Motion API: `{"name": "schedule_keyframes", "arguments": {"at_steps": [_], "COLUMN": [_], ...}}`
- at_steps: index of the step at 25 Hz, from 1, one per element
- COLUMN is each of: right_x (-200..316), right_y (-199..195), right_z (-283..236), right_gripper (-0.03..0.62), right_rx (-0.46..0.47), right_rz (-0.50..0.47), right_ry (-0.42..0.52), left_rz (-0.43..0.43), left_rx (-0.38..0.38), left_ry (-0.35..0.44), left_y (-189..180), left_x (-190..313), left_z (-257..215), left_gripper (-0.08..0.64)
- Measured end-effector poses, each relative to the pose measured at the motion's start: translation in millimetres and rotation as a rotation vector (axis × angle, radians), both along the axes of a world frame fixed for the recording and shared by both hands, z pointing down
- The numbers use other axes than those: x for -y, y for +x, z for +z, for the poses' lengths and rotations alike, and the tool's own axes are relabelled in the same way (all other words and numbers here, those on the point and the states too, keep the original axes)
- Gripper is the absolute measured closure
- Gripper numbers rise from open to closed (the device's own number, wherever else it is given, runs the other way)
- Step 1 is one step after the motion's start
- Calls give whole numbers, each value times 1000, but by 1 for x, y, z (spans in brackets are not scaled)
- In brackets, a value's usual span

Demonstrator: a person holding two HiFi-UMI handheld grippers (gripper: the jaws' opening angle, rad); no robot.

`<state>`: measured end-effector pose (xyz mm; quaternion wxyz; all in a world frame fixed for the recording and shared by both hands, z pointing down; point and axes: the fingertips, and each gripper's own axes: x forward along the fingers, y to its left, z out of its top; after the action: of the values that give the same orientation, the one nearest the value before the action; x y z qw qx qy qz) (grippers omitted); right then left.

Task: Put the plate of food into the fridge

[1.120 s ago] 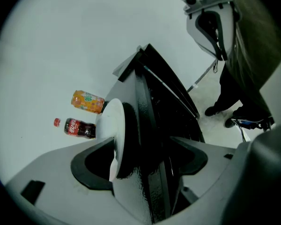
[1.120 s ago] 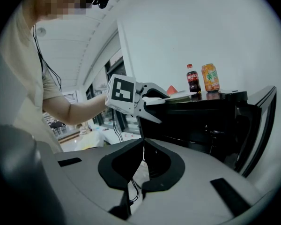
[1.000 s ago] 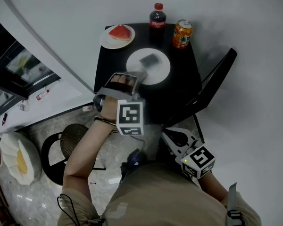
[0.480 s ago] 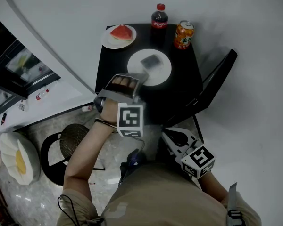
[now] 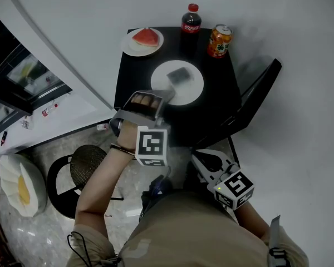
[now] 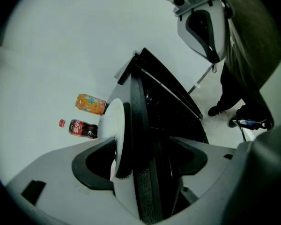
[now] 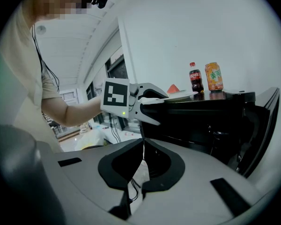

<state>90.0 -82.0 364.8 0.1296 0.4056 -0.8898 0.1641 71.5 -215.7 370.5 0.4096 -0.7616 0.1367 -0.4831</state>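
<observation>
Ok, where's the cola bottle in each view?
Head view: cola bottle at top centre.
Left gripper view: cola bottle mid-left, sideways in the picture.
Right gripper view: cola bottle right of centre, upright.
Shared landmark: orange can, next to it in all three.

Past the jaws of the left gripper [image 6: 129, 163], the white plate [image 6: 113, 121] shows edge-on, its food out of sight. In the head view the dark piece [image 5: 180, 75] on it is too blurred to name; the orange can's [image 5: 219, 40] print is unreadable.

Coca-Cola label on the bottle [image 6: 82, 128]
</observation>
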Motion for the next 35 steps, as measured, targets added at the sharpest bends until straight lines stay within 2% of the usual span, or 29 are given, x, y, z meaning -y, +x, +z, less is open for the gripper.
{"name": "schedule_keyframes", "arguments": {"at_steps": [6, 15, 24, 29, 35], "right_x": [2, 3, 4, 14, 49], "right_y": [-3, 3, 11, 19, 40], "right_z": [-2, -2, 2, -5, -14], "right_gripper": [571, 571, 569, 570, 569], "right_rx": [2, 1, 12, 70, 200], "right_rz": [-7, 11, 36, 64, 168], "right_ry": [4, 5, 0, -10, -56], "left_rz": [3, 13, 4, -5, -4], "left_rx": [-35, -17, -68, -126, -158], "left_ry": [-20, 6, -4, -30, -51], "left_y": [4, 10, 10, 5, 2], "left_x": [-1, 4, 1, -2, -5], "left_z": [-6, -2, -4, -5, -6], "left_gripper": [218, 218, 219, 219, 219]}}
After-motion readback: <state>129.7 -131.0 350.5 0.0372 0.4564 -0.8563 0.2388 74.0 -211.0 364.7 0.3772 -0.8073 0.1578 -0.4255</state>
